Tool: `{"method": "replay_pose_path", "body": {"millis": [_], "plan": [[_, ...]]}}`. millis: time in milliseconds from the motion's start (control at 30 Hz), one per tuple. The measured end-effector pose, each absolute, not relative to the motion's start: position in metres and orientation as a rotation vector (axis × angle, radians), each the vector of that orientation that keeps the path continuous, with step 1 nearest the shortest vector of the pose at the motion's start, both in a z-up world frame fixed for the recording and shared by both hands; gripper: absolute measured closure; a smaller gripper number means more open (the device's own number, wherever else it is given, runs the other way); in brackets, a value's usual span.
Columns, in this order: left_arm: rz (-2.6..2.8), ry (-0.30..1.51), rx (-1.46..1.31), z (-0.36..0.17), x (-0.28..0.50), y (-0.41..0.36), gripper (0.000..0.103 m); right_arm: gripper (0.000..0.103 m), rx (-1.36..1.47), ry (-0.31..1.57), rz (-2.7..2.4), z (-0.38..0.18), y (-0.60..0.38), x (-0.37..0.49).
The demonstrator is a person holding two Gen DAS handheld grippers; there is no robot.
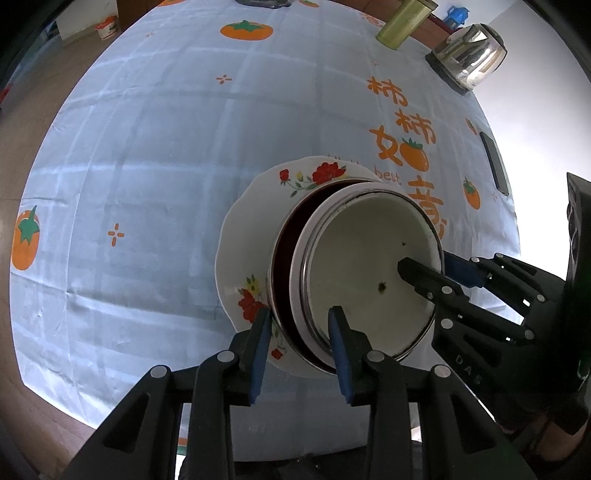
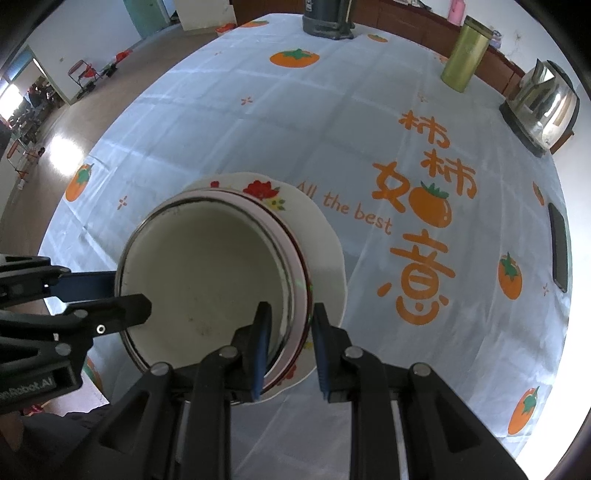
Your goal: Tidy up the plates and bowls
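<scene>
Both claws straddle the rim of the white metal-rimmed bowl [image 1: 365, 273] on the flowered white plate [image 1: 255, 229]: left claw [image 1: 301, 328] apart, right claw [image 2: 291, 321] clamped; steel kettle [image 2: 543, 107], green canister [image 2: 463, 59] far off.

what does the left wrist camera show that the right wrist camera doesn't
Only the left wrist view shows the white plastic tub on the floor past the table's far-left edge.

Only the right wrist view shows the dark grey appliance base at the table's far end, the pink bottle, and the red folding chair.

Both show the white metal-rimmed bowl stacked on the floral scalloped plate, both tongs at its rim, the green cylindrical tin, the steel kettle and the black phone.
</scene>
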State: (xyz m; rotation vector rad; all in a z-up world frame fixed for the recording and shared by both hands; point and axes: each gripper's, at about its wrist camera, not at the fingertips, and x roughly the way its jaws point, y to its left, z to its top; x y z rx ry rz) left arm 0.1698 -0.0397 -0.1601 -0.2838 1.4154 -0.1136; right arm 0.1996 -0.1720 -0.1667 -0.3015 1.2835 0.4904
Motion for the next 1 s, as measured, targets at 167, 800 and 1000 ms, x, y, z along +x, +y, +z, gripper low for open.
{"method": "replay_pose_path", "body": {"millis": [167, 800, 1000], "plan": [[-0.113, 1.411, -0.283, -0.16, 0.17, -0.04, 0.069, 0.081, -0.3, 1.267, 0.49, -0.167, -0.173, 0.199], [-0.077, 1.068, -0.105, -0.075, 0.148, -0.05, 0.067, 0.032, -0.208, 0.926, 0.375, -0.09, -0.206, 0.176], [-0.079, 0.923, -0.032, -0.04, 0.138, -0.06, 0.06, 0.025, -0.189, 0.745, 0.33, -0.044, -0.213, 0.156]]}}
